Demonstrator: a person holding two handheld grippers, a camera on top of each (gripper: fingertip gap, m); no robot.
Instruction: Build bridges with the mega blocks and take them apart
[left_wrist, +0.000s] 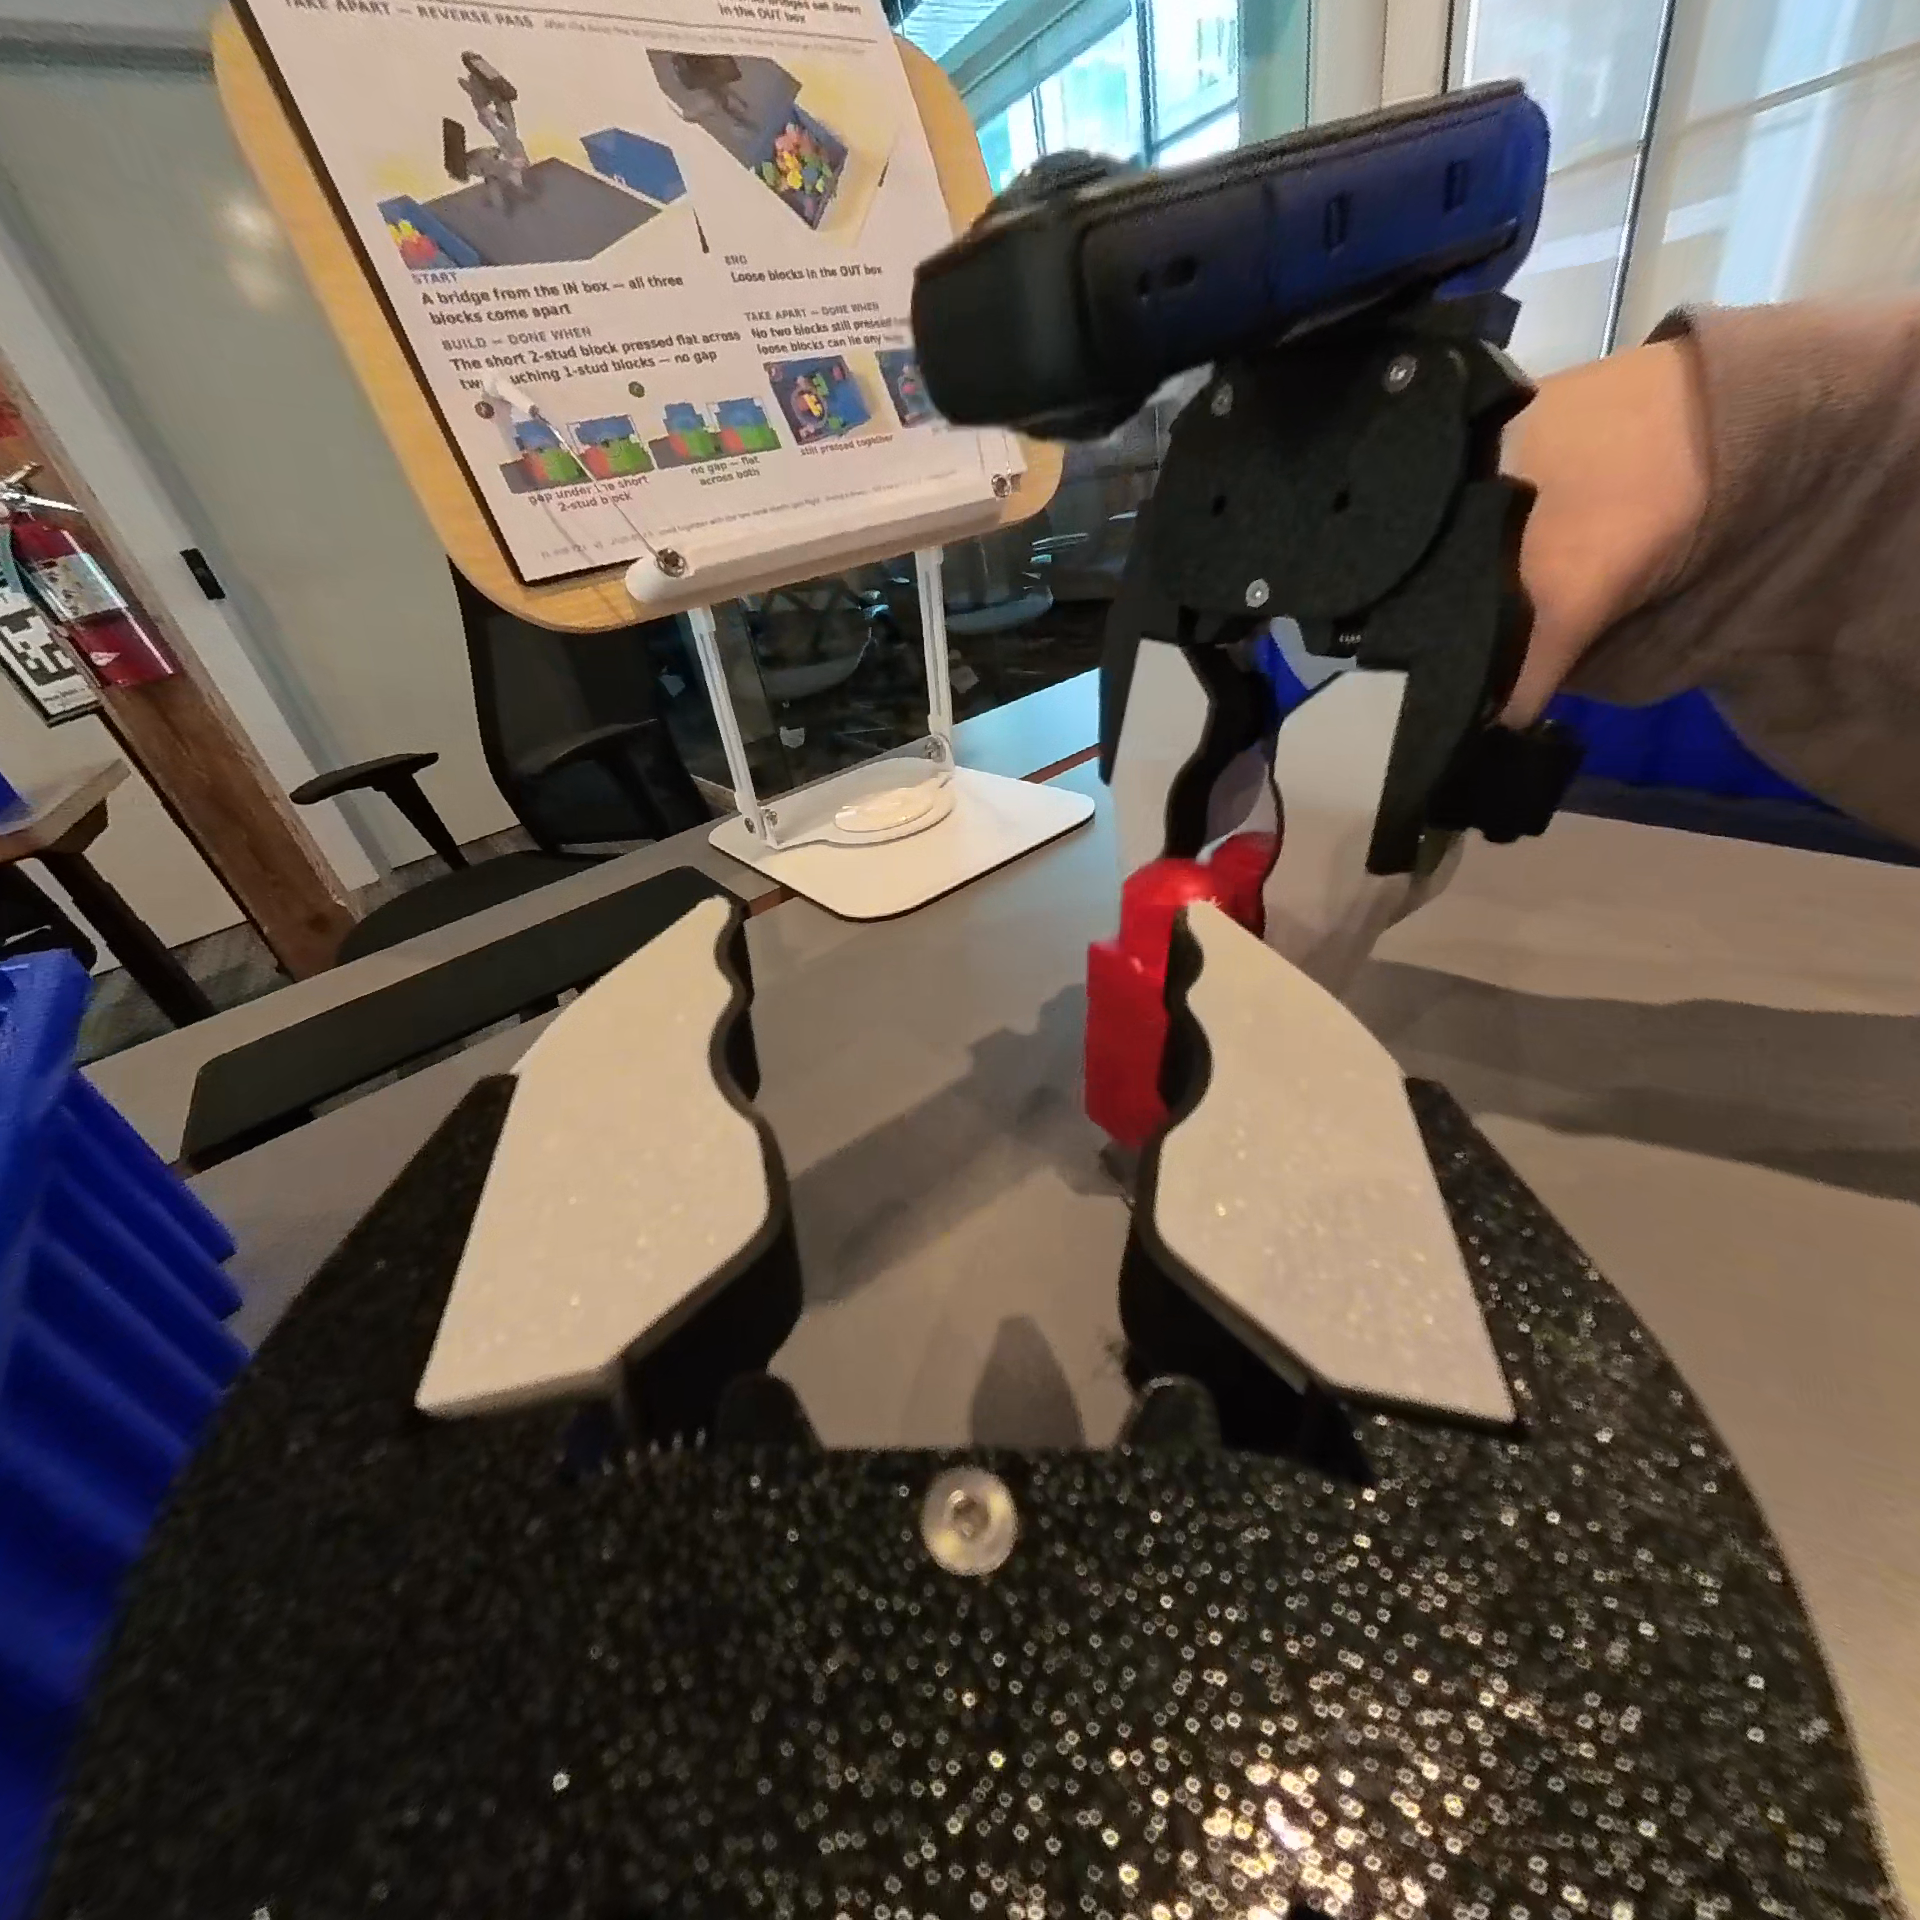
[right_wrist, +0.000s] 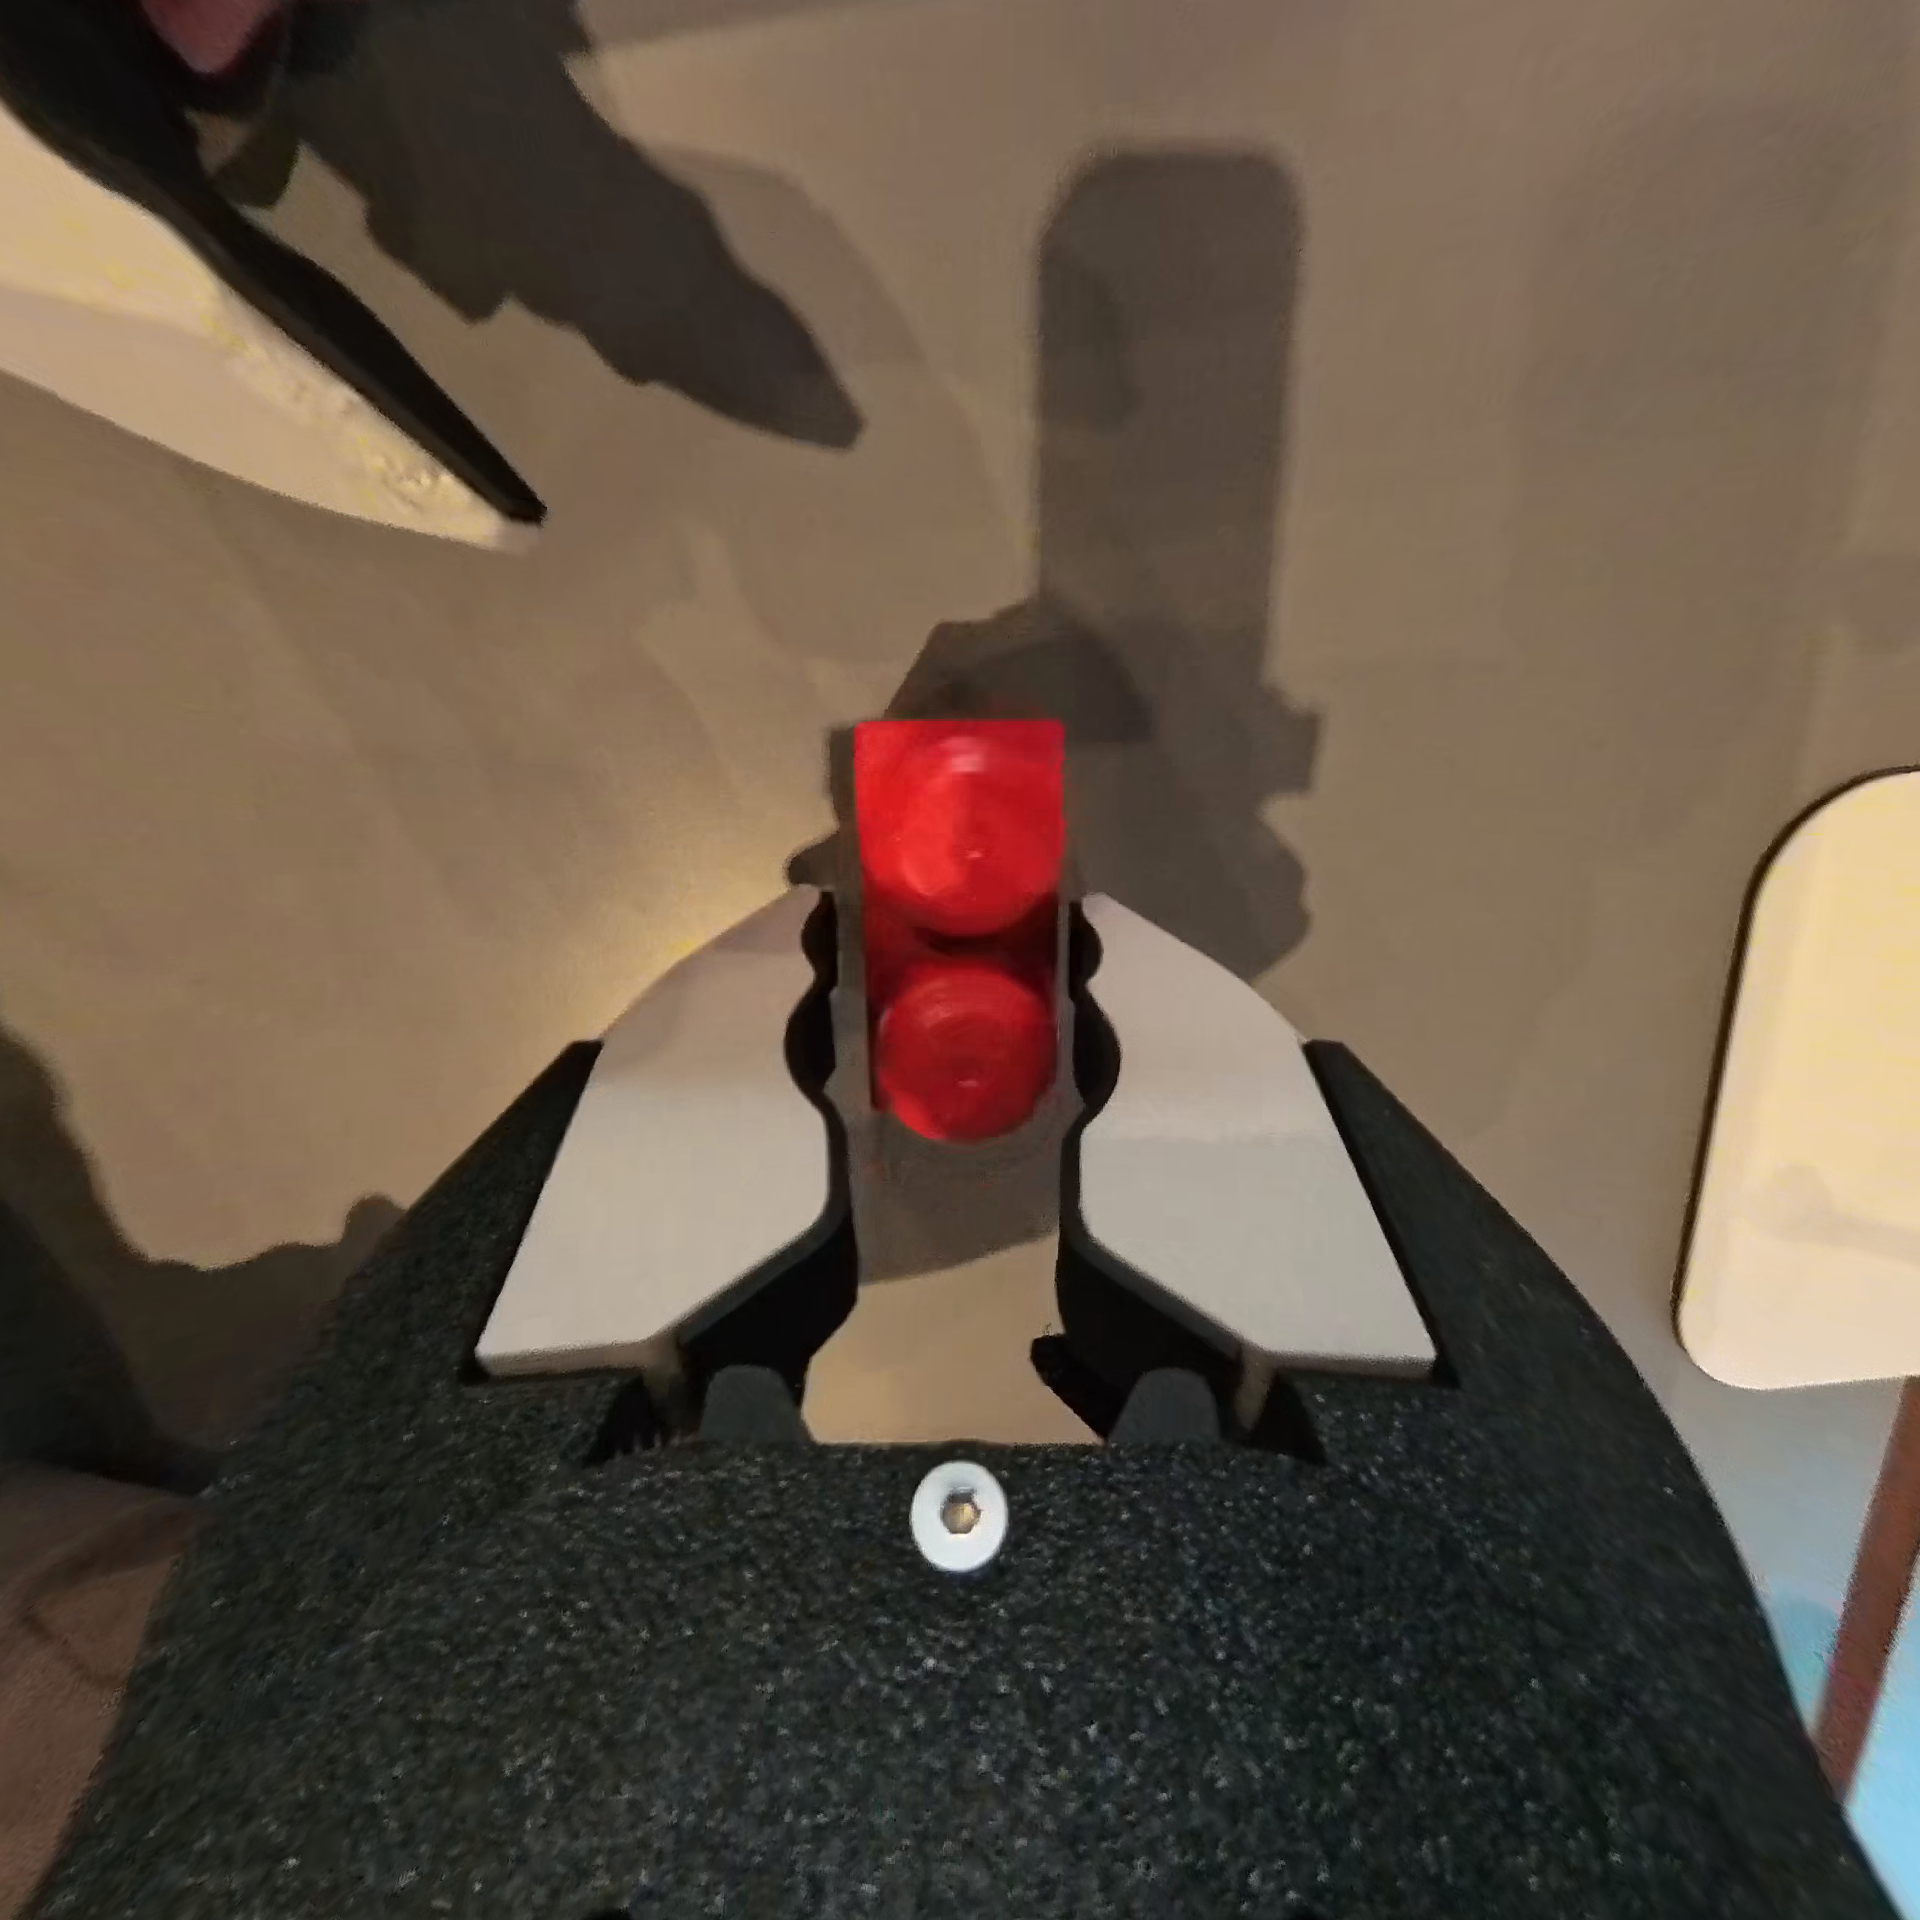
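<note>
Overhead, the right claw (right_wrist: 961, 997) pinches the red two-stud block (right_wrist: 961, 935) lengthwise, just right of the spread, empty left claw (left_wrist: 961, 997).

The right gripper (right_wrist: 961, 997) points steeply down, its two pale fingers (right_wrist: 1174, 1143) drawn in against the sides of a red two-stud block (right_wrist: 961, 904). The left gripper (left_wrist: 956, 1039) is held low and roughly level, its jaws spread wide with nothing between them. A person's hand (left_wrist: 1621, 540) in a grey-brown sleeve grips the right gripper from the right side of the left wrist view.
</note>
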